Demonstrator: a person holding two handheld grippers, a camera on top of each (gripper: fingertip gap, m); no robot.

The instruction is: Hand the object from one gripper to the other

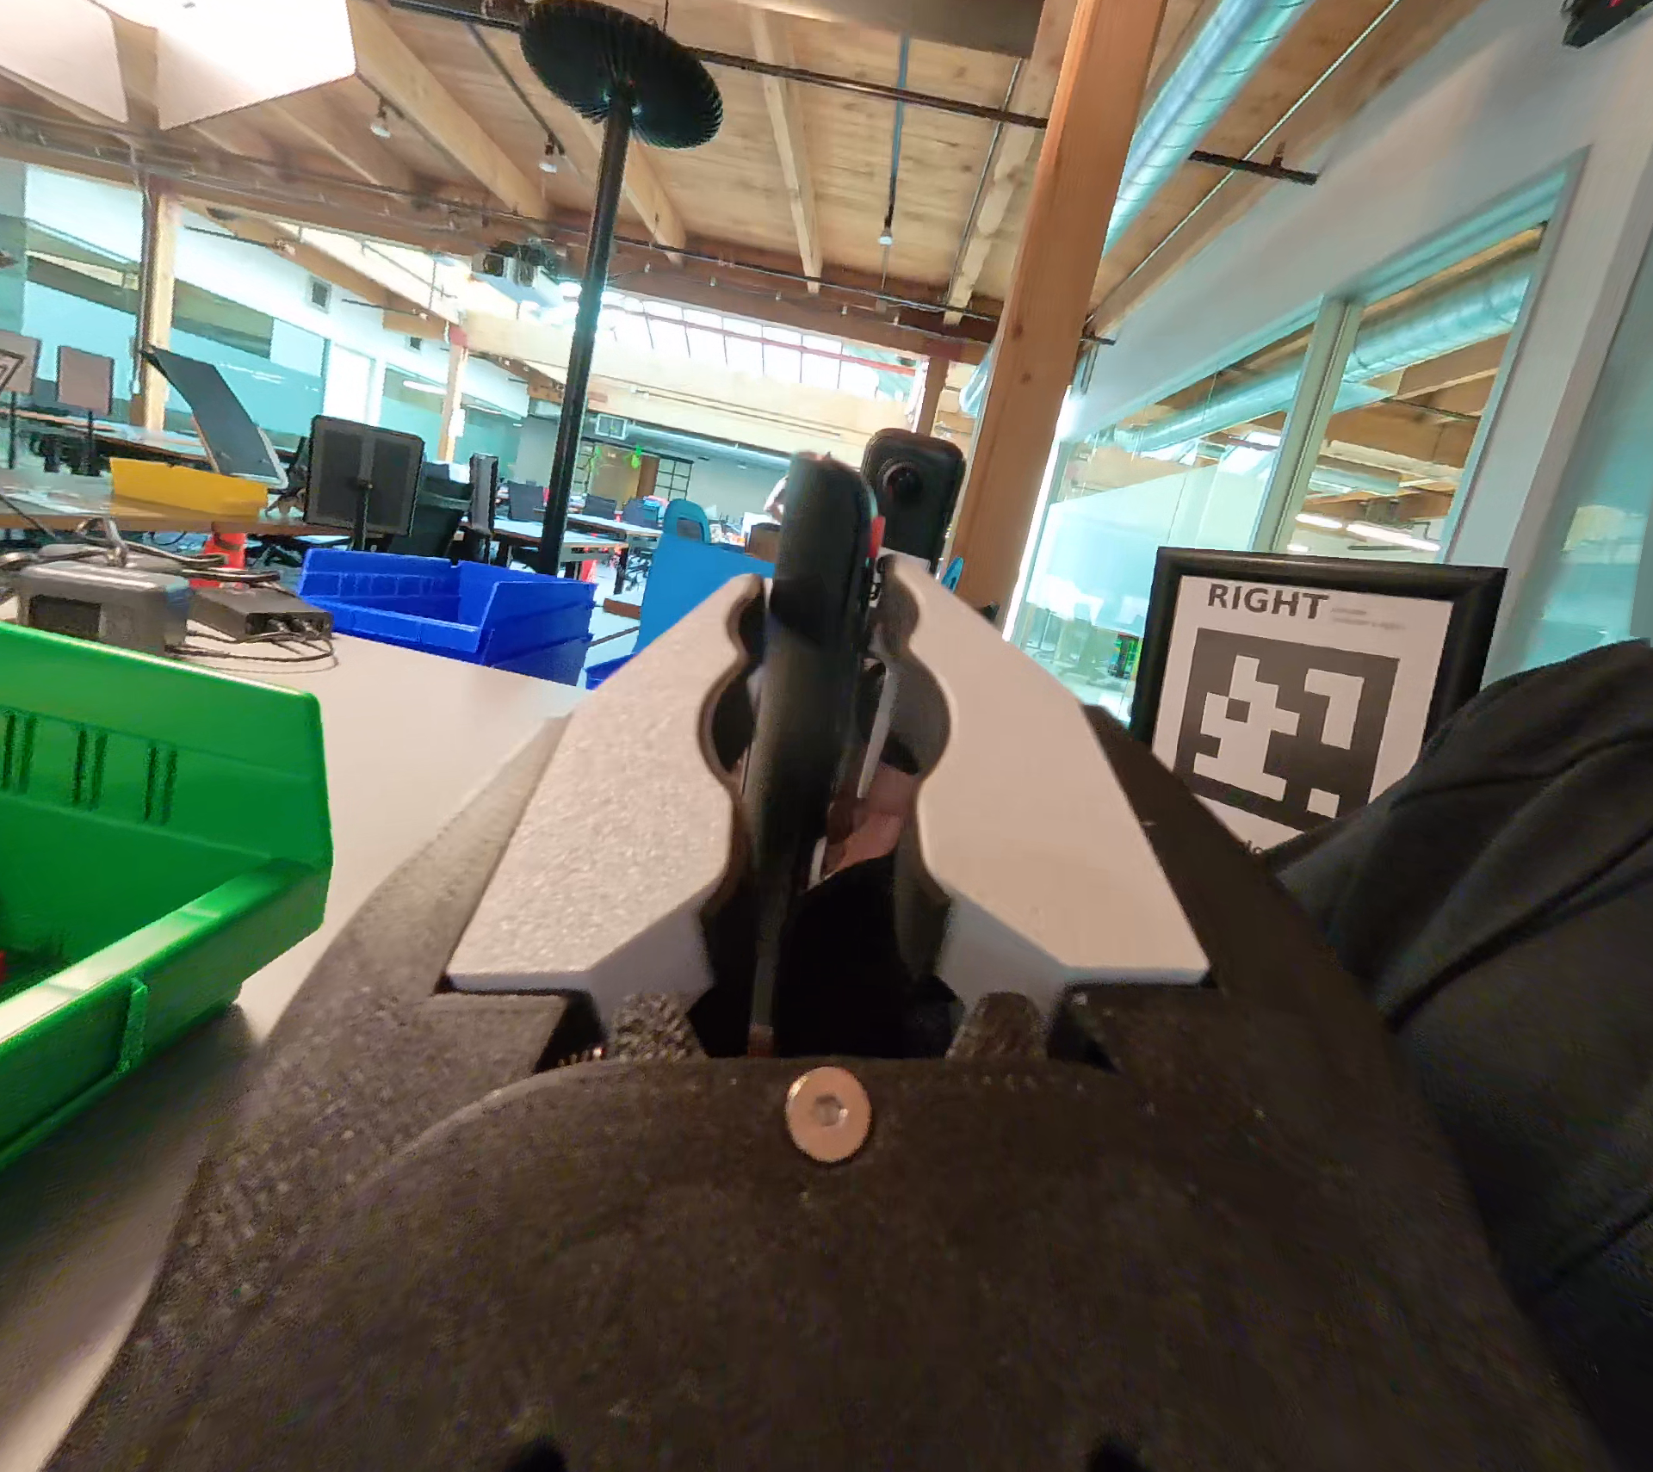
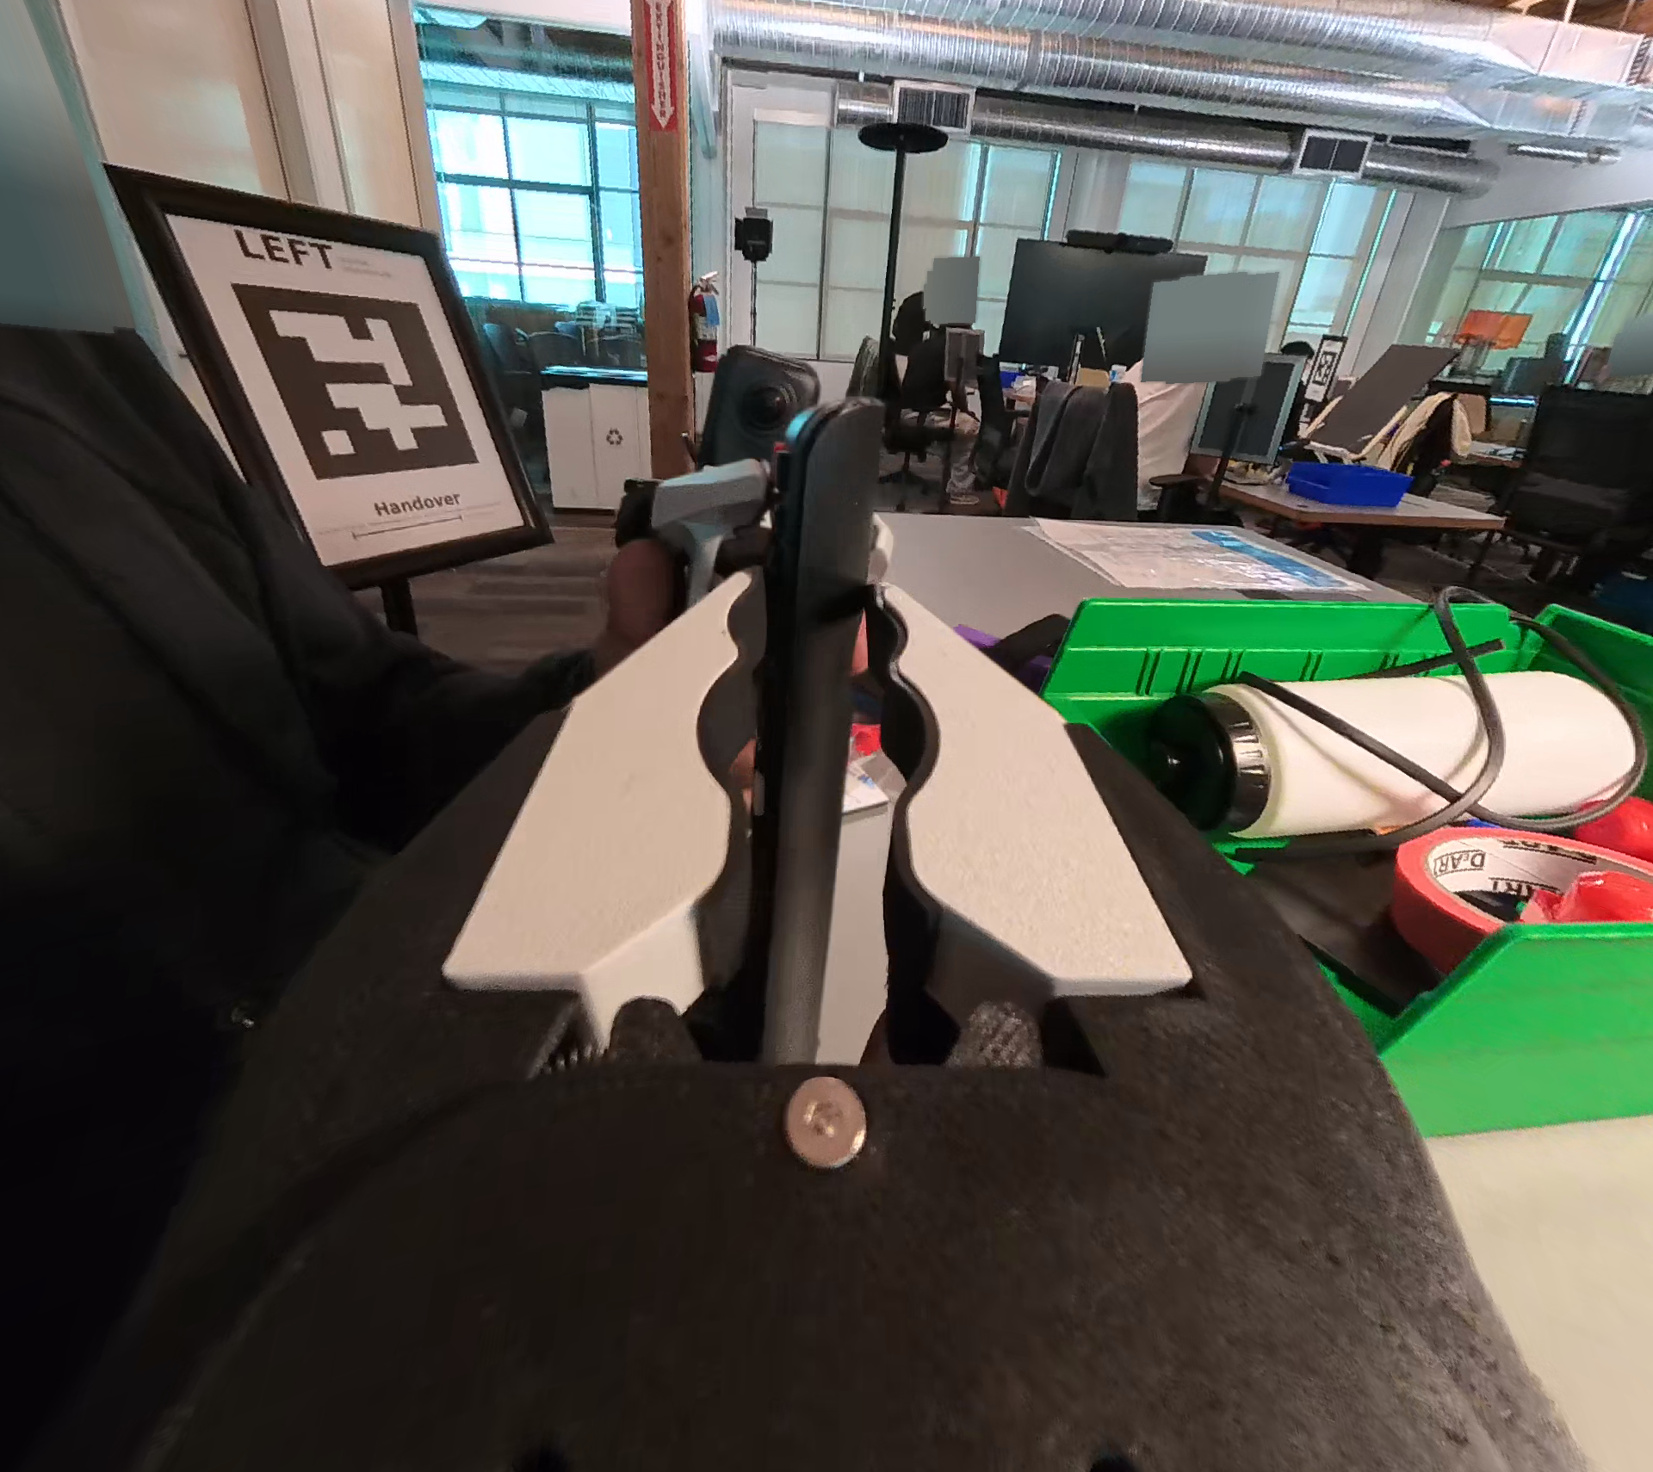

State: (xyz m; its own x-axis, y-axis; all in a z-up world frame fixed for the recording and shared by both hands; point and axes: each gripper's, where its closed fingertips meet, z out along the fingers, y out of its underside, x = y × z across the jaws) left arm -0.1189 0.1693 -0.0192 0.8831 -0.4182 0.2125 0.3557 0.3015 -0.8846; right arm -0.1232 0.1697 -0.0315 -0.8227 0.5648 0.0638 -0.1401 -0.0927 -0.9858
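**Flat dark object clamped between both grippers above the table**

Nearest the camera in each wrist view is the black textured gripper body with a silver screw at its centre, and ahead of it two pale grey fingers with scalloped inner edges.

Left gripper (image 1: 818, 624): the fingers stand narrow, closed against a thin, flat dark object (image 1: 809, 678) seen edge-on. The object runs upright between the fingers and rises past their tips. Small red details show on its right edge. Behind the tips sits the opposite gripper's camera (image 1: 908, 490).

Right gripper (image 2: 818, 606): the fingers stand narrow, pressing the same flat dark object (image 2: 818, 624) from both sides. The object extends above the fingertips. Just left of it, the grey fingers of the left gripper meet the object's upper part, with a bare hand (image 2: 640, 588) and a dark sleeve (image 2: 224, 669) behind them.

The object is held in the air by both grippers, above the grey table (image 1: 420, 714).

Surroundings:
- A green bin (image 1: 161, 803) lies on the table to the left in the left wrist view; blue bins (image 1: 447, 606) stand beyond it.
- In the right wrist view the green bin (image 2: 1521, 1018) holds a white bottle (image 2: 1431, 749), a black cable (image 2: 1485, 714) and a red tape roll (image 2: 1467, 892).
- A framed marker sign (image 1: 1297, 705) stands at the right of the left wrist view; another (image 2: 349, 374) stands at the left of the right wrist view.
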